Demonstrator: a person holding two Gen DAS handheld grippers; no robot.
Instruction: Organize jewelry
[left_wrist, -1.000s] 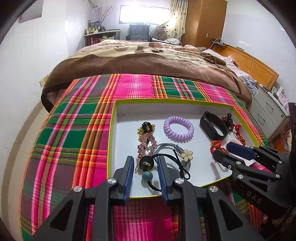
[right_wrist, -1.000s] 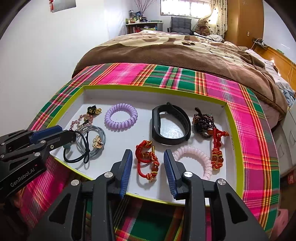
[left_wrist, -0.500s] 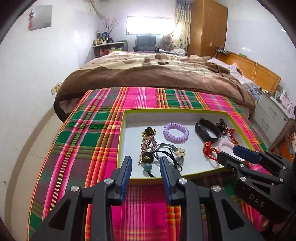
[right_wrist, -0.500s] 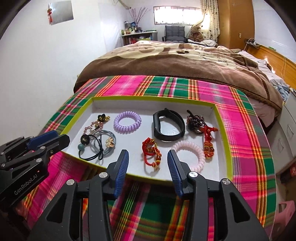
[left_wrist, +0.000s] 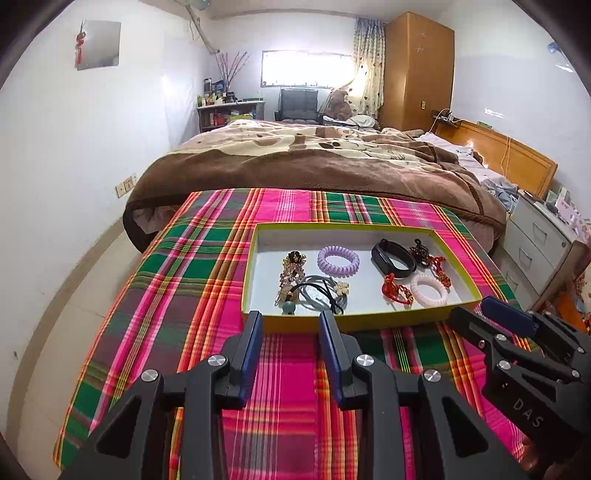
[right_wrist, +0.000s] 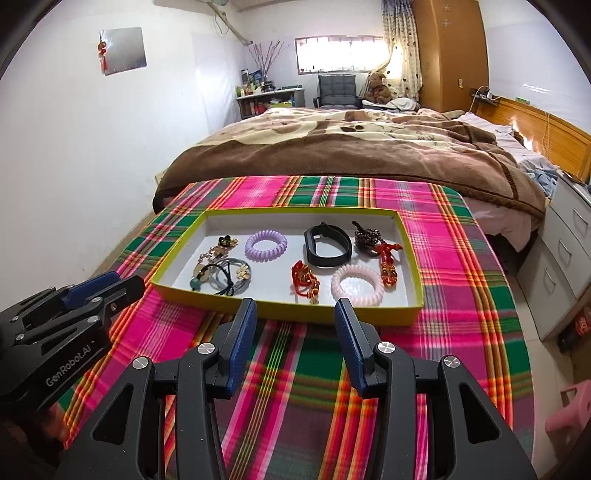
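Two grippers, left (left_wrist: 291, 325) and right (right_wrist: 295, 314), fingers spread, holding nothing | both short of tray's (right_wrist: 280, 308) near wall, over plaid cloth (right_wrist: 461, 266) | jewelry inside tray: purple coil (right_wrist: 266, 245), black band (right_wrist: 327, 244), pink coil (right_wrist: 357, 285)

— What covers the table?
— A plaid cloth (right_wrist: 454, 258) in pink and green, reaching every edge.
— And past its far edge?
— A bed under a brown blanket (right_wrist: 351, 155). Beyond it, a grey chair (right_wrist: 338, 90), a teddy bear (right_wrist: 377, 88) and a wooden wardrobe (left_wrist: 417, 70).
— At the right edge?
— A white drawer unit (left_wrist: 535, 247).
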